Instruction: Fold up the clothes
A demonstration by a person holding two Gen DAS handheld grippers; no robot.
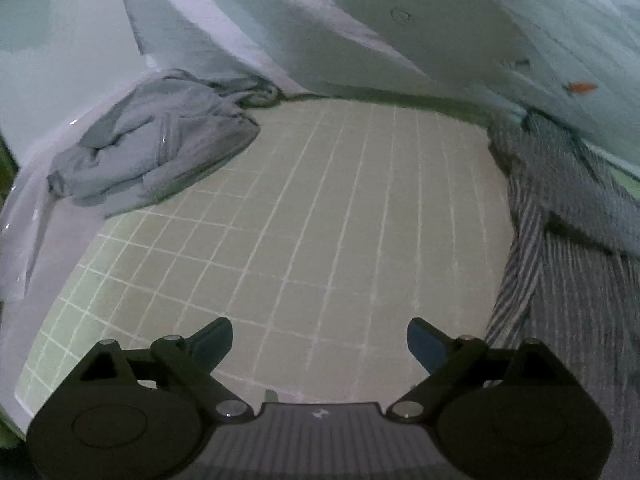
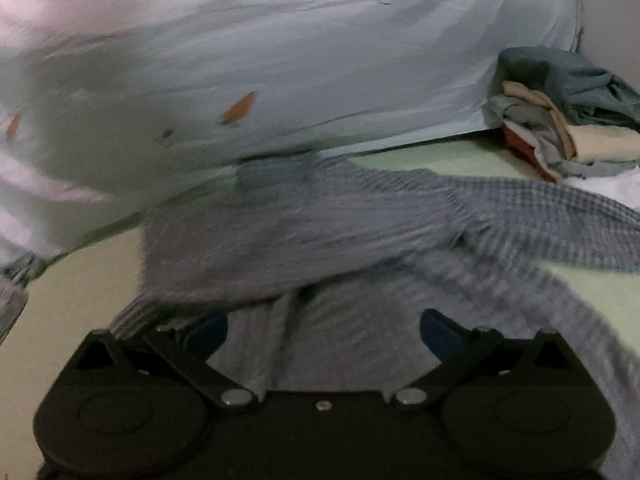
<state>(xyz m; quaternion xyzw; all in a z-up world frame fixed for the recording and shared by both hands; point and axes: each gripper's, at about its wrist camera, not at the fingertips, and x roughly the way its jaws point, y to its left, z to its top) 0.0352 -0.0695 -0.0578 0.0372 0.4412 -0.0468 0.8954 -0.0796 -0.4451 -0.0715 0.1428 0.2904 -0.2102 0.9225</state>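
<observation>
Left wrist view — the left gripper (image 1: 320,344) stands wide open, nothing between its blue pads, over bare gridded mat (image 1: 312,216). The striped shirt (image 1: 576,264) lies off to its right, running down the right edge of the view from the far wall toward the near side; only that edge shows, so its full lay cannot be read here. Far left, a crumpled grey garment (image 1: 152,152) sits half on the mat, half on the white sheet, well apart from the gripper.

Right wrist view — the right gripper (image 2: 324,332) is also spread wide, with the shirt's cloth (image 2: 320,232) lying directly under and ahead of it; the pads do not press on it, so nothing is held. The view is blurred. A sleeve (image 2: 560,220) stretches away to the right across the green surface, so the shirt's long spread runs left to right across this view. A stack of folded clothes (image 2: 568,120) sits far right against the pale backdrop.

Judgement: the right hand is plainly the nearer to the shirt — it is right over the body panel. The left must travel rightward to reach the near edge.
</observation>
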